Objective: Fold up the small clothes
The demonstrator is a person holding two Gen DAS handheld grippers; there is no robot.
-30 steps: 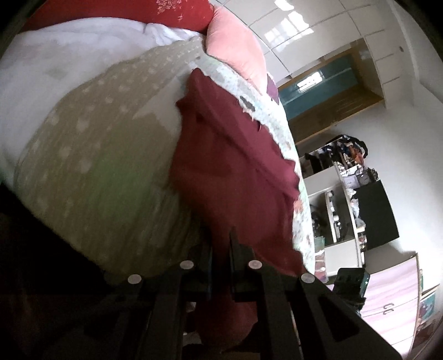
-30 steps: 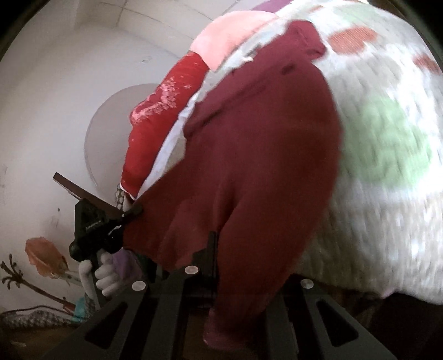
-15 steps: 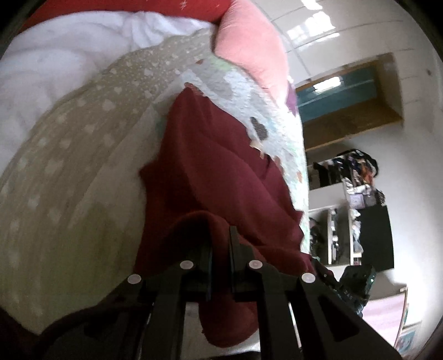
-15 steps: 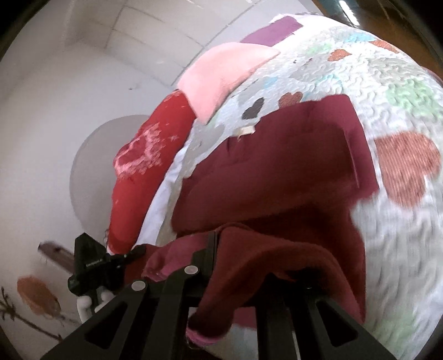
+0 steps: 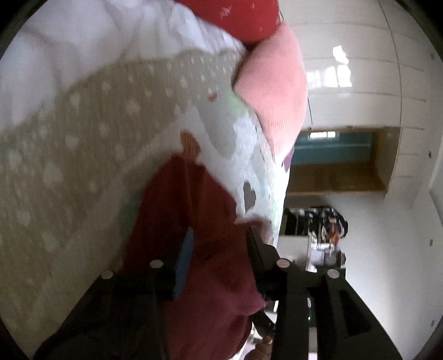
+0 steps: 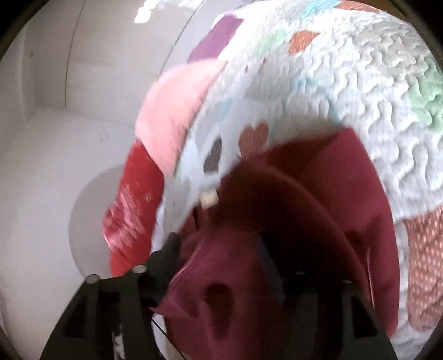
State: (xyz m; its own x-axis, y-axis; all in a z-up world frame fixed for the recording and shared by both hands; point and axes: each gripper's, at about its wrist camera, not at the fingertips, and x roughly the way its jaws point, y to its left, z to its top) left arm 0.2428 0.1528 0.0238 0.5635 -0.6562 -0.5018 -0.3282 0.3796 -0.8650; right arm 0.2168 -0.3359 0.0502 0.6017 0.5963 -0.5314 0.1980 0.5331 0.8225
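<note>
A dark red garment lies on the heart-patterned quilt of a bed. In the left wrist view my left gripper stands open, its fingers apart over the red cloth. In the right wrist view the same garment lies folded over on the quilt. My right gripper is open too, with red cloth draped over it; the left finger shows, the right one is hidden by cloth.
A pink pillow and a red pillow lie at the head of the bed, also in the right wrist view. A beige dotted blanket lies to the left. A shelf with clutter stands beyond the bed edge.
Both grippers carried the garment's near edge forward over itself toward the pillows, then opened. The cloth now lies doubled on the quilt.
</note>
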